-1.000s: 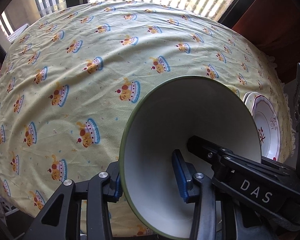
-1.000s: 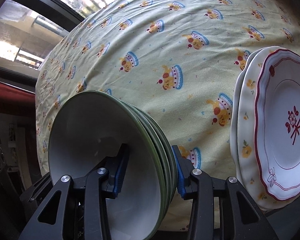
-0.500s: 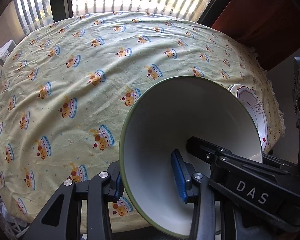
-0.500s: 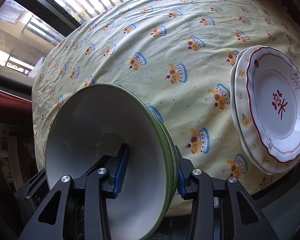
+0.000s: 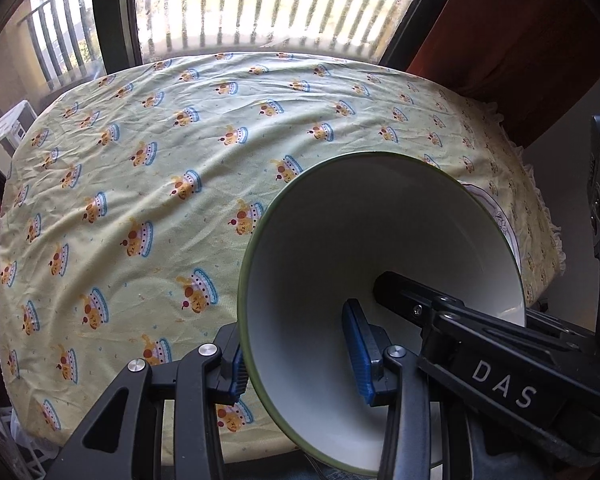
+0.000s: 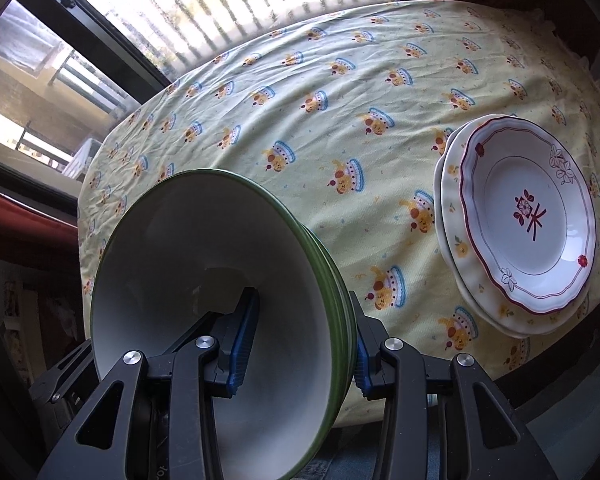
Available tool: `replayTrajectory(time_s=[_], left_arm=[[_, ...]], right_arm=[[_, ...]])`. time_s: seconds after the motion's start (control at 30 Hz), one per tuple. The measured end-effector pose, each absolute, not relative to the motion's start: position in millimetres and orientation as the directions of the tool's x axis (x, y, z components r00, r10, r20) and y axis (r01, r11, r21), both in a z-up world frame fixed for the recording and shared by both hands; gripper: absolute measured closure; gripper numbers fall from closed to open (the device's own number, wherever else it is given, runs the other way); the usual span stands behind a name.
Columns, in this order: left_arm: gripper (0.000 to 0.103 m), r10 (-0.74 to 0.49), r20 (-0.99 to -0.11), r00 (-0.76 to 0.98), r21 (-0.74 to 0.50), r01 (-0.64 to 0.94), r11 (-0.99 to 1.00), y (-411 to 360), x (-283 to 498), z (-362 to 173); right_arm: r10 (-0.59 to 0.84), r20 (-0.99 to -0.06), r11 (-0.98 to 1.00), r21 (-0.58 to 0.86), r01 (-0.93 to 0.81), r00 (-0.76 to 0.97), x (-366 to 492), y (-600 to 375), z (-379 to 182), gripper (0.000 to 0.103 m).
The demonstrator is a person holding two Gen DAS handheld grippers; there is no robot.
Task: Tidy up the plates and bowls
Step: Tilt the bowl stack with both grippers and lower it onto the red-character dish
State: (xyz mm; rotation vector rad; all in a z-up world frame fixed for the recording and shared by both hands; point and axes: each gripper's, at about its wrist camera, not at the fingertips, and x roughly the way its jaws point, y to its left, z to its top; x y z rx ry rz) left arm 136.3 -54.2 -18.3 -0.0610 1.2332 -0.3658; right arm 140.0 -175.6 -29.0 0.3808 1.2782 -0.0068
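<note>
Two grippers share one load: a nested stack of bowls (image 6: 220, 280), white inside with green rims, tipped on edge above the tablecloth (image 6: 340, 120). The right gripper (image 6: 296, 350) has its jaws part-closed across the stack's wall, one blue pad inside the innermost bowl and the other pressed on the outside of the stack. The left gripper (image 5: 300, 354) clamps the opposite wall of the stack (image 5: 380, 260) the same way, one pad inside, one outside on the rim's far side; the right gripper's black body reaches into the bowl beside its inner pad. Beyond the right jaws and off to their right, well apart, a pile of plates (image 6: 528, 216) lies flat on the cloth.

Glazed ware like this looks stiff, slick and breakable, and several nested bowls are likely heavy for a rim pinch. The walls near the rim, on opposite sides, seem the sensible hold; tilted so, the inner bowls could slide out.
</note>
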Motion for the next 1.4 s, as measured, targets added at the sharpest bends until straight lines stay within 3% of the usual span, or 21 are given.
replayTrajectory(time_s=[0.67, 1.4], left_arm=[[0.063, -0.263, -0.897, 0.356, -0.229, 0.135, 0.964, -163.6, 131.3, -3.2], [0.063, -0.317, -0.883, 0.347, -0.319, 0.051, 0.946, -254.9, 133.2, -28.5]], right_arm=[[0.244, -0.915, 0.953, 0.287, 0.094, 0.322, 146.1, -286.2, -11.2, 0.058], [0.184, -0.939, 0.98, 0.198, 0.018, 0.29, 162.8, -385.6, -19.1, 0.058]])
